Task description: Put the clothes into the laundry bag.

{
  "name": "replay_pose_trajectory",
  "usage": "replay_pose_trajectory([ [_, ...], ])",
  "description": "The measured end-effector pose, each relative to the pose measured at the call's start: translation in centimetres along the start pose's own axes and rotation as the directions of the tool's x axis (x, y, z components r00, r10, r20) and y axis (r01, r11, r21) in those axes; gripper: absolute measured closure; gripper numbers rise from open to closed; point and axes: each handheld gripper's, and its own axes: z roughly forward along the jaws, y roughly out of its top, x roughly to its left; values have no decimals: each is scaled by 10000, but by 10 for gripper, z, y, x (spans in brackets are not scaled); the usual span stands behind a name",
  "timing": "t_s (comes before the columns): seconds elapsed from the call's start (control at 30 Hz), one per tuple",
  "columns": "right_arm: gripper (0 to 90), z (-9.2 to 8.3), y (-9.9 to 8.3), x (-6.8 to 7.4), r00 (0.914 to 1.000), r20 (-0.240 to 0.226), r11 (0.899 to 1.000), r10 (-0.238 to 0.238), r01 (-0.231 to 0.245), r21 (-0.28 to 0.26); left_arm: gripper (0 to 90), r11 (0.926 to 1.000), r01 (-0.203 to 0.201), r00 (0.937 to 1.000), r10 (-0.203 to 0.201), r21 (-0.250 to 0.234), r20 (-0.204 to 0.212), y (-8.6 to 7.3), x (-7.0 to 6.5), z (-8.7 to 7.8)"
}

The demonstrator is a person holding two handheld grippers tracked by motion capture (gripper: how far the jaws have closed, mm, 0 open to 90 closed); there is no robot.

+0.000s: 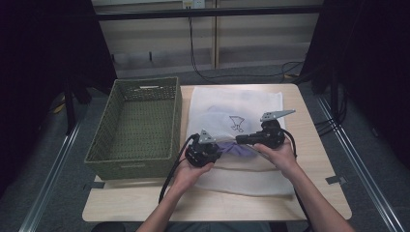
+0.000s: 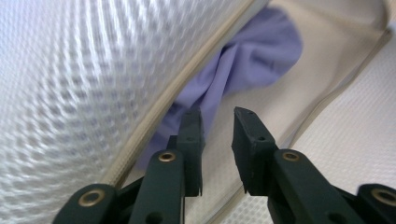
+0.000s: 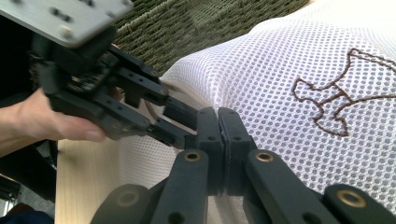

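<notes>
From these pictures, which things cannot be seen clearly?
- High view: the purple cloth is veiled by the mesh bag, shape unclear.
- Left gripper view: mesh at left is blurred; the left tongs stand apart.
- Right gripper view: the embroidered figure is cut by the edge.

We're in a recording lab setup here: a pale wooden table [image 1: 145, 205] stands between black curtains [image 1: 43, 58], metal rails [image 1: 53, 169] run along the grey floor, and cables [image 1: 203, 63] trail from a far wall socket.
</notes>
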Motion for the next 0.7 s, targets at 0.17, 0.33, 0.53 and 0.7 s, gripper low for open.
replay_pose_trajectory([
  [0.17,892,2,-1,-1,10000,-39,9999,18,-17,101,604,9998,18,9994,-11,219,-332,-2,0,16],
  [0.33,891,4,-1,2,9999,-54,9996,-90,91,254,622,9988,153,9953,-108,463,-961,-4,1,30],
  [0.53,891,3,-1,2,9999,-70,9996,-105,107,252,900,9984,261,9902,-189,506,-1383,0,2,39],
  [0.7,892,5,-4,1,10000,-78,9994,-47,50,344,900,9994,359,9894,-351,29,-1409,13,-8,40],
])
